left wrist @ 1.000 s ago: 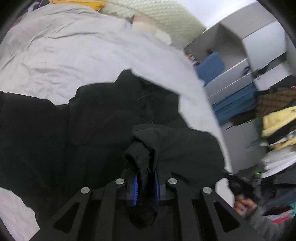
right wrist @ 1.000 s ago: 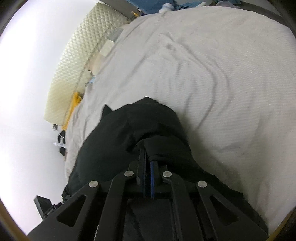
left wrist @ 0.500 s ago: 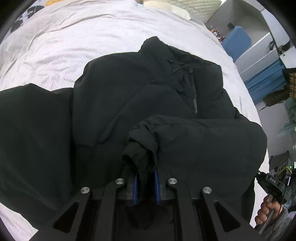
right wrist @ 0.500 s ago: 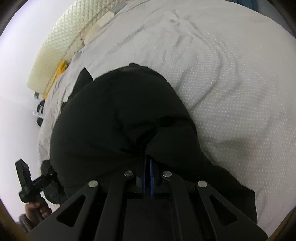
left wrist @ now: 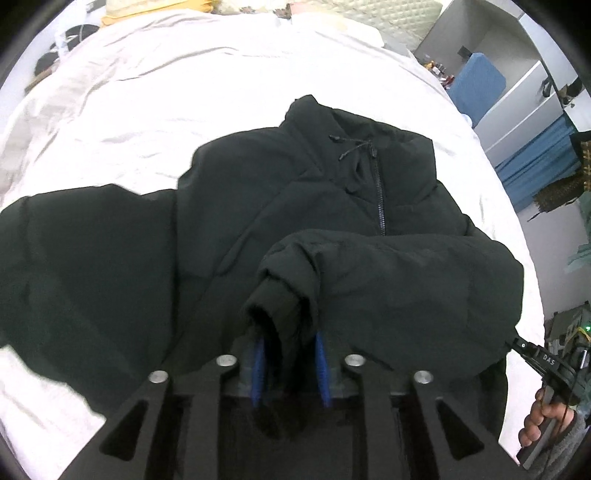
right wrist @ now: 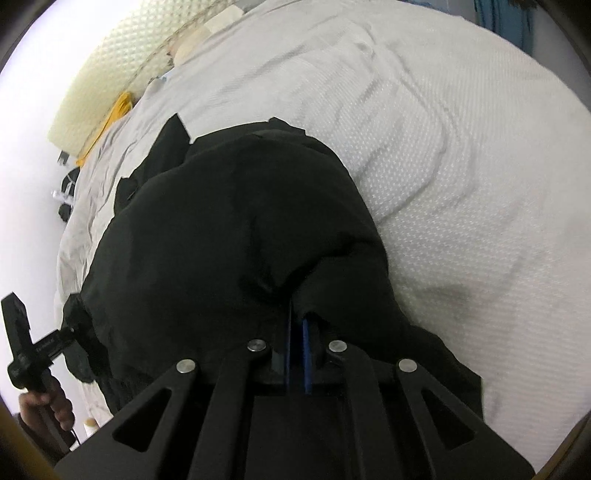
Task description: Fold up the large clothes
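A black padded jacket (left wrist: 332, 206) lies front up on a white bed (left wrist: 166, 92), collar and zip toward the headboard. My left gripper (left wrist: 290, 343) is shut on the cuff of one sleeve (left wrist: 280, 306), which is folded across the jacket's front. The other sleeve (left wrist: 74, 258) spreads out to the left. My right gripper (right wrist: 297, 328) is shut on a fold of the jacket (right wrist: 229, 236) at its right side, near the bed sheet (right wrist: 443, 147). The right gripper also shows in the left wrist view (left wrist: 517, 345), and the left one in the right wrist view (right wrist: 70, 336).
A quilted headboard (left wrist: 399, 14) and pillows stand at the bed's far end, with a yellow item (right wrist: 114, 114) beside them. White cabinets and blue boxes (left wrist: 476, 85) line the room to the right. Piled clothes sit at the far right.
Both grippers have moved over the bed with the jacket held. The sleeve in my left gripper now lies across the jacket's front, and more of the collar and zip shows.
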Tool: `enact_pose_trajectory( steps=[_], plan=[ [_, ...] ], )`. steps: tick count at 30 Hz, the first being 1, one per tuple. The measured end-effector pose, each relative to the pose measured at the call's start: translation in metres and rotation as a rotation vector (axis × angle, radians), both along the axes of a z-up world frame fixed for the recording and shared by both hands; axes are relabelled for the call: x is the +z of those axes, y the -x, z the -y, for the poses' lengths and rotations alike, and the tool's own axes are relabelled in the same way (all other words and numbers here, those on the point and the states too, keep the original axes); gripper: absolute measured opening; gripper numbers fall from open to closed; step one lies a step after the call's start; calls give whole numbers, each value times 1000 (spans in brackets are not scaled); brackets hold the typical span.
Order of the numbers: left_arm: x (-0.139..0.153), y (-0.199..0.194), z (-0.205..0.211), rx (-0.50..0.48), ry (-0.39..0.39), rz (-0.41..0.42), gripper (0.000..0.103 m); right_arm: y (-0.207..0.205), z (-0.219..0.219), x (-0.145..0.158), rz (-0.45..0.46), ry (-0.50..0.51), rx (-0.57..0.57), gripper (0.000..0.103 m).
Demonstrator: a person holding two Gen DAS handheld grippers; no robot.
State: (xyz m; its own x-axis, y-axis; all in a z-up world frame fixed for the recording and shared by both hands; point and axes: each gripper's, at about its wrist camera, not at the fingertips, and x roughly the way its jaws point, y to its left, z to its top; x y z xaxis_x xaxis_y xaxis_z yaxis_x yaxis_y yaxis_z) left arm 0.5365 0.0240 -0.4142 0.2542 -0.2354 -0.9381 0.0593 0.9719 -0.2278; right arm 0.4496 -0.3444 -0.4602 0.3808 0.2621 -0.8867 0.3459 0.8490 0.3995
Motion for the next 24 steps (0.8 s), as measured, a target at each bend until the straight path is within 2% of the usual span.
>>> enact_pose_trajectory(
  steps=[1, 3, 5, 10, 15, 19, 24],
  plan=[
    [6, 6, -1, 5, -10, 4, 45, 3, -1, 5, -2, 9, 12, 13],
    [22, 18, -1, 9, -42, 33, 58, 11, -4, 17, 9, 25, 45, 26],
    [39, 30, -4, 20, -53, 54, 64, 20, -10, 33, 29, 56, 74, 46],
    [82, 59, -17, 72, -47, 85, 64, 41, -23, 70, 75, 87, 126, 48],
    [134, 89, -26, 109, -91, 161, 64, 61, -45, 117, 131, 128, 162, 48],
    [177, 118, -38, 146, -91, 218, 64, 74, -62, 149, 188, 146, 197, 48],
    [212, 151, -56, 198, -60, 260, 64, 94, -86, 188, 255, 169, 242, 49]
  ],
)
